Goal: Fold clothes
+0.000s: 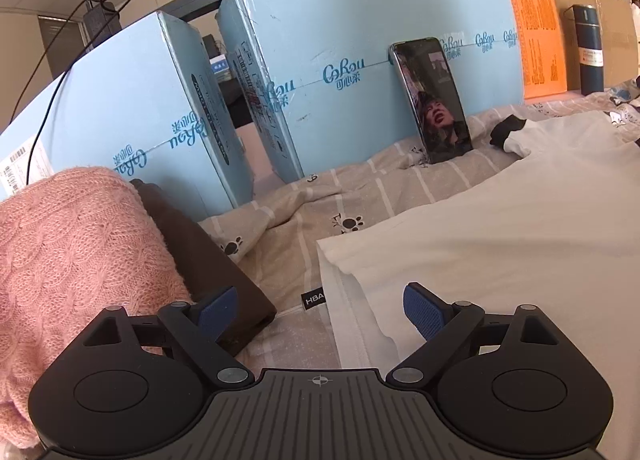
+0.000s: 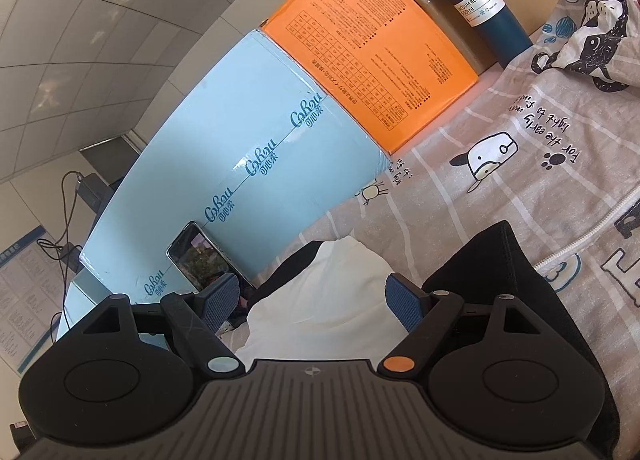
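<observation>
Left claw [image 1: 320,312] spread, holding nothing — poised over the hem corner of the white shirt [image 1: 500,220], which lies flat on the patterned bedsheet [image 1: 288,228]. Right claw [image 2: 310,300] also spread, empty, above the shirt's black-trimmed sleeve [image 2: 320,292]. Pink sweater [image 1: 68,260] folded at left.

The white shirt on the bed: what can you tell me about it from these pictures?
The white shirt looks like soft, plain cotton with black trim at a sleeve end. It lies spread fairly flat, lightly wrinkled, on the grey cartoon-print bedsheet, with its hemmed edge toward the left gripper. That gripper hovers open over the hem, not gripping it. In the right wrist view, the right gripper is open above a white sleeve with black fabric beside it.
</observation>
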Motion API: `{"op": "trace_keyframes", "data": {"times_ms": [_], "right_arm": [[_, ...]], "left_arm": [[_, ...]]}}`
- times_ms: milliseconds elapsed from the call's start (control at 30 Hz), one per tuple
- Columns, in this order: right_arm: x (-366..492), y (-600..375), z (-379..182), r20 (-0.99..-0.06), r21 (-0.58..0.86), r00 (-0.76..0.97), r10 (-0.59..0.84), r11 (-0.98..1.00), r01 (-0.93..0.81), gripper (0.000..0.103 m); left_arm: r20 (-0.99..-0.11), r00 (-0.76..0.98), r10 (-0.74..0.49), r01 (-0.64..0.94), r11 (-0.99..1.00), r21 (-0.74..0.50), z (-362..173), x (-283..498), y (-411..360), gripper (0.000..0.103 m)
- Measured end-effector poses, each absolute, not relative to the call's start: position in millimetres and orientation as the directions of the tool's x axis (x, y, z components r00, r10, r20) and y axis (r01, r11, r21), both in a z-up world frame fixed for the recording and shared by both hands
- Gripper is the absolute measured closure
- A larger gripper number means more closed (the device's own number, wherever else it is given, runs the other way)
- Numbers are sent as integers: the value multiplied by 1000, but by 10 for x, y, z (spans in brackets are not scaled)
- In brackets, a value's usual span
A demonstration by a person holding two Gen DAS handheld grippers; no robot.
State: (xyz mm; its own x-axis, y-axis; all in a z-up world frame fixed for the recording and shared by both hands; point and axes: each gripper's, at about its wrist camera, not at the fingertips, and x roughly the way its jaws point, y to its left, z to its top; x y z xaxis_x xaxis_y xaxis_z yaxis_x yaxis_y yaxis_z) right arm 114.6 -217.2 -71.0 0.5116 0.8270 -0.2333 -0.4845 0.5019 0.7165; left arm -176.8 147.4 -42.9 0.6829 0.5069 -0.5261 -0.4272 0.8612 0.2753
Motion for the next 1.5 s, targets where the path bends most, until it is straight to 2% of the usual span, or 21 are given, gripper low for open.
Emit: {"op": "trace_keyframes", "data": {"times_ms": [200,267,400,567,967,1167,1233,1267,1333,1400,1433,1467,1500], "right_arm": [[876,-2346,-413,-64,710,484,873,380,-592,19],[753,-2451,-313,-33,689,483,875,370,-623,18],[511,-2700,-171,-59,601,534,844,457,-656,16],[266,-3000,-195,-107,559,564,819,519,-647,14],[16,-3082,-443,-153,589,515,844,496,-638,13],[-49,-2983,-456,-167,569,467,868,472,-673,13],[-79,-2960,-463,-175,560,458,872,471,-682,13],[-100,-2953,-469,-178,557,454,873,470,-685,13],[-138,-2941,-482,-184,553,446,876,467,-690,13],[-177,-2943,-495,-187,549,443,877,467,-693,13],[-193,-2947,-499,-189,547,444,876,469,-693,13],[-207,-2953,-503,-192,544,445,875,472,-694,13],[-218,-2961,-505,-195,539,447,873,476,-695,13]], "left_arm": [[-516,729,450,-389,892,230,-371,-1994,1222,11],[-516,745,424,-365,905,218,-377,-2108,1128,11],[-511,777,368,-315,930,191,-384,-2356,949,11],[-527,806,270,-247,962,115,-439,-2640,762,11],[-587,788,186,-306,946,-111,-743,-3104,665,12],[-558,808,191,-290,953,-93,-666,-3113,619,12],[-544,821,172,-279,953,-120,-621,-3059,675,12],[-535,832,143,-264,952,-156,-607,-3018,736,14],[-546,832,101,-259,940,-221,-607,-2899,867,33],[-579,808,112,-298,925,-236,-651,-2802,970,56],[-597,793,122,-319,917,-237,-680,-2759,1015,61],[-613,778,134,-337,913,-229,-711,-2728,1040,72],[-622,768,151,-342,918,-201,-737,-2725,1017,77]]}}
